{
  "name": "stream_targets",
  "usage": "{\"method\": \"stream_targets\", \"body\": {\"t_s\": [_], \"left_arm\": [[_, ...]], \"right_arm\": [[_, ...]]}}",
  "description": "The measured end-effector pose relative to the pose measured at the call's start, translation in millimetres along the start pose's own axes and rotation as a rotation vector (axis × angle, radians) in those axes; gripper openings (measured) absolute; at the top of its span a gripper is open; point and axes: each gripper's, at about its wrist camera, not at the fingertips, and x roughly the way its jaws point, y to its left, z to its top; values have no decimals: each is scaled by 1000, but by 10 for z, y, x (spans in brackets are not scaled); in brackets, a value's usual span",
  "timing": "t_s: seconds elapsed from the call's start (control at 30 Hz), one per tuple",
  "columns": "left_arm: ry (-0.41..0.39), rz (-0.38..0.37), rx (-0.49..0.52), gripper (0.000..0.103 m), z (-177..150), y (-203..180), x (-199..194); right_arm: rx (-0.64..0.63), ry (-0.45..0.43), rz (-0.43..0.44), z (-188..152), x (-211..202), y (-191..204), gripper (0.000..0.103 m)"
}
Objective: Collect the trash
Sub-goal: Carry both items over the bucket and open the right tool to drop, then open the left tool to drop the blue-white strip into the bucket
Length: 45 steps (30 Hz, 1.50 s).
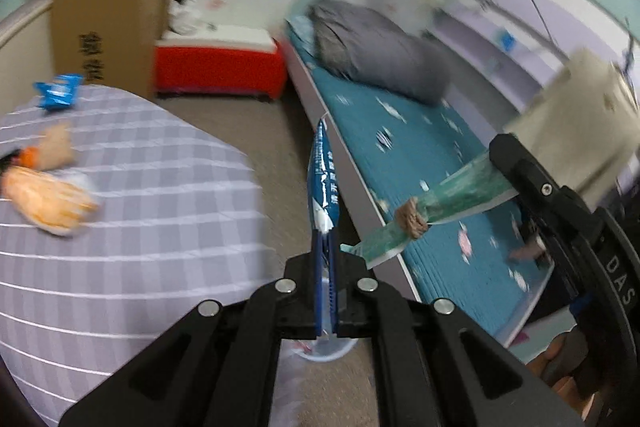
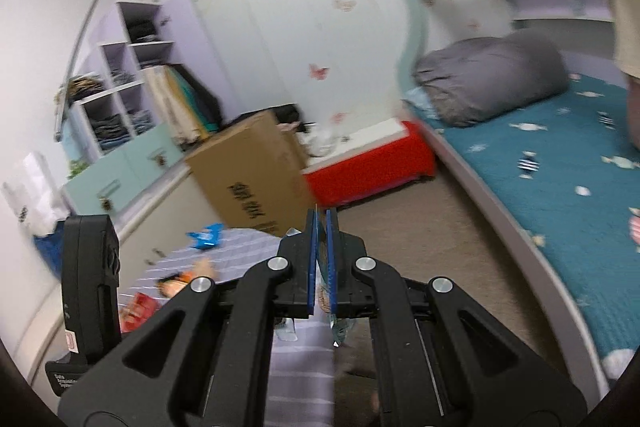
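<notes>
My left gripper (image 1: 326, 247) is shut on a dark blue snack wrapper (image 1: 324, 179) that stands up from its jaws, held in the air over the floor. My right gripper (image 2: 322, 223) is shut on a green wrapper (image 1: 444, 205) with a brown crumpled lump on it; that wrapper shows only as an edge below the fingers in the right wrist view (image 2: 340, 327). More trash lies on the grey checked table (image 1: 140, 227): a blue packet (image 1: 58, 91), an orange packet (image 1: 48, 201) and a tan scrap (image 1: 60, 143).
A cardboard box (image 1: 104, 27) and a red-and-white chest (image 1: 218, 63) stand beyond the table. A bed (image 1: 420, 163) with a teal cover and a grey bundle (image 1: 376, 47) runs along the right. Brown carpet (image 1: 288, 131) lies between table and bed. Shelves (image 2: 120, 87) stand at the left wall.
</notes>
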Motion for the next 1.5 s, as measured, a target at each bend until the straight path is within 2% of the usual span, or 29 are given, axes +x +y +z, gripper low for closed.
{"method": "stream_targets", "body": {"t_s": [0.1, 0.27, 0.43, 0.57, 0.63, 0.67, 0.7, 0.73, 1.2, 1.5], "left_arm": [[68, -31, 42, 3, -165, -327, 417], [170, -50, 75, 3, -436, -623, 1094], [286, -23, 81, 3, -722, -651, 1822], [367, -5, 64, 3, -948, -560, 2285], [405, 11, 58, 3, -1044, -513, 2483], [419, 17, 58, 3, -1088, -480, 2536], [436, 24, 60, 3, -1134, -453, 2614], [447, 32, 63, 3, -1162, -447, 2671], [588, 51, 92, 3, -1465, -419, 3192], [579, 37, 117, 4, -1415, -558, 3208]], "right_arm": [[10, 12, -72, -116, -81, -386, 5], [94, 88, -166, -508, 17, -1158, 5], [223, 183, -211, -1000, 321, -1844, 8], [309, 275, -227, -1338, 612, -2210, 12], [328, 302, -246, -1471, 697, -2311, 16], [342, 315, -251, -1543, 732, -2363, 27], [349, 321, -256, -1582, 756, -2377, 45], [354, 324, -268, -1636, 773, -2421, 51], [369, 339, -395, -2002, 716, -2626, 55], [431, 248, -441, -2027, 451, -2714, 60]]}}
